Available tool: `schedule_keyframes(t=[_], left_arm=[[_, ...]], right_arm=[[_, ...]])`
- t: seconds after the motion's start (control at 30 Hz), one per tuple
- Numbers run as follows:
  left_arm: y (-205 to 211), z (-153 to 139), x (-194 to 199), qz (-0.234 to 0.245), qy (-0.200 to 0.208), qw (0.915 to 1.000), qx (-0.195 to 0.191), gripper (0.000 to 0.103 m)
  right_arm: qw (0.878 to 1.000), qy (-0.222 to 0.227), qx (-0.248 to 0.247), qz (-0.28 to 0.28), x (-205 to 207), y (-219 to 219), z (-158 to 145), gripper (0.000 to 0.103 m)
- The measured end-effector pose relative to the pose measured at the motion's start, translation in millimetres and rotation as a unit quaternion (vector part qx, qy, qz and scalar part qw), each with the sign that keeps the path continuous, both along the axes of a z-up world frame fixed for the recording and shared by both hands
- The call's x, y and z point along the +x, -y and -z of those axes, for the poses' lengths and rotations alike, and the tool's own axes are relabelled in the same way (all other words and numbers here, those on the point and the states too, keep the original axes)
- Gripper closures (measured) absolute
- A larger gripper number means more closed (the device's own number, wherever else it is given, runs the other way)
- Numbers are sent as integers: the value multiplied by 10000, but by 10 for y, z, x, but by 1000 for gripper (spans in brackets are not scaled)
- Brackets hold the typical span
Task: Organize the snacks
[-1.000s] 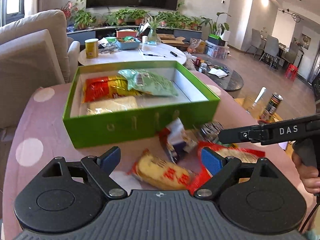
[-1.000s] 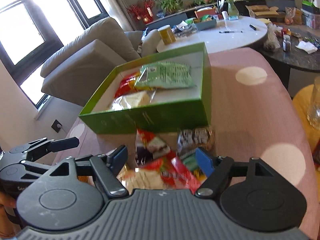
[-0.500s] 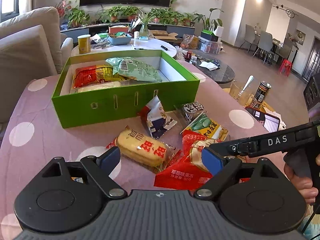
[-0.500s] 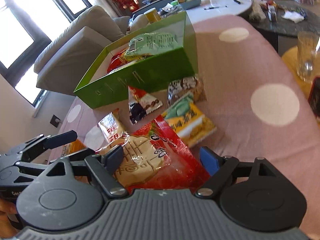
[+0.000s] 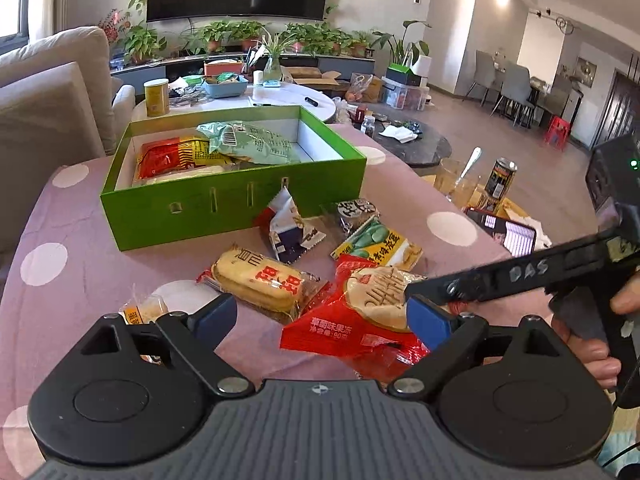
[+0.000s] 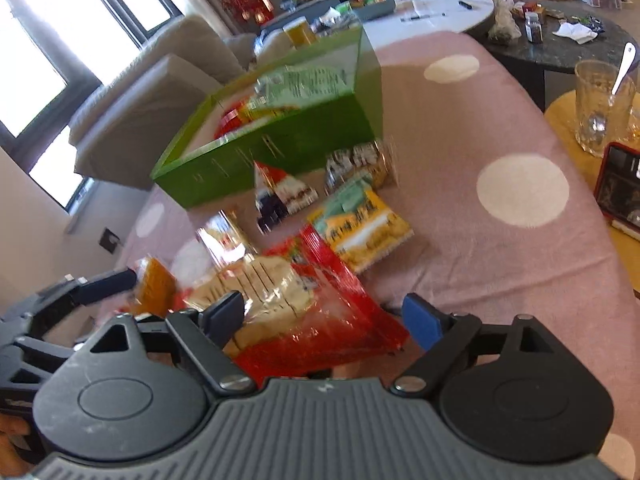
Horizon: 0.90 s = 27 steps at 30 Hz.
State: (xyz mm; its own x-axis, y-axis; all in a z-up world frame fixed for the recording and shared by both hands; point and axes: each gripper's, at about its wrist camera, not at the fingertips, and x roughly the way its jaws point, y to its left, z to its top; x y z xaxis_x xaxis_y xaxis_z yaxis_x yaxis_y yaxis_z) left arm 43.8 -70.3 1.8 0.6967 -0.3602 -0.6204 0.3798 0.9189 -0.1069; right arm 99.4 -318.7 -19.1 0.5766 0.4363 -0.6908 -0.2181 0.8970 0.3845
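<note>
Over the red jelly packet (image 6: pixel 316 312), the right tool (image 6: pixel 324 316) has spread wider, pinching nothing; left tool (image 5: pixel 316 320) likewise gapes.

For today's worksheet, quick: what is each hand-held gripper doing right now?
Left hand-held gripper: open, jaws just widened, holding nothing.
Right hand-held gripper: open, jaws just widened, red snack bag between them, not gripped.

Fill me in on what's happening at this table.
A person with a gripper in each hand is sorting snacks into the green box, which already holds three packets. Several more lie loose on the pink dotted cloth. The right gripper, its jaws just opening, is over the red jelly packet, not gripping it yet. The left gripper hovers open beside it, holding nothing.
</note>
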Motion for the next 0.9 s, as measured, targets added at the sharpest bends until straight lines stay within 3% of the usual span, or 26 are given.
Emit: schedule_keyframes(t=[0.07,0.2,0.47,0.9], left_arm=[[19,23,-5,-52,2,9999,103,12],[-45,54,-12,-205,-96,9997,73,12],[-171,77,-82,-450,-179,9988,62,12],[-165,174,-52,-429,-387,9983,-58,12]], right_arm=[[9999,-96,-20,-26,3,-33,81,18],[9994,120,-333,-3,-76,-204,113,12],[9975,455,-546,24,-147,-357,168,11],[9998,220,34,3,-105,-145,33,11]])
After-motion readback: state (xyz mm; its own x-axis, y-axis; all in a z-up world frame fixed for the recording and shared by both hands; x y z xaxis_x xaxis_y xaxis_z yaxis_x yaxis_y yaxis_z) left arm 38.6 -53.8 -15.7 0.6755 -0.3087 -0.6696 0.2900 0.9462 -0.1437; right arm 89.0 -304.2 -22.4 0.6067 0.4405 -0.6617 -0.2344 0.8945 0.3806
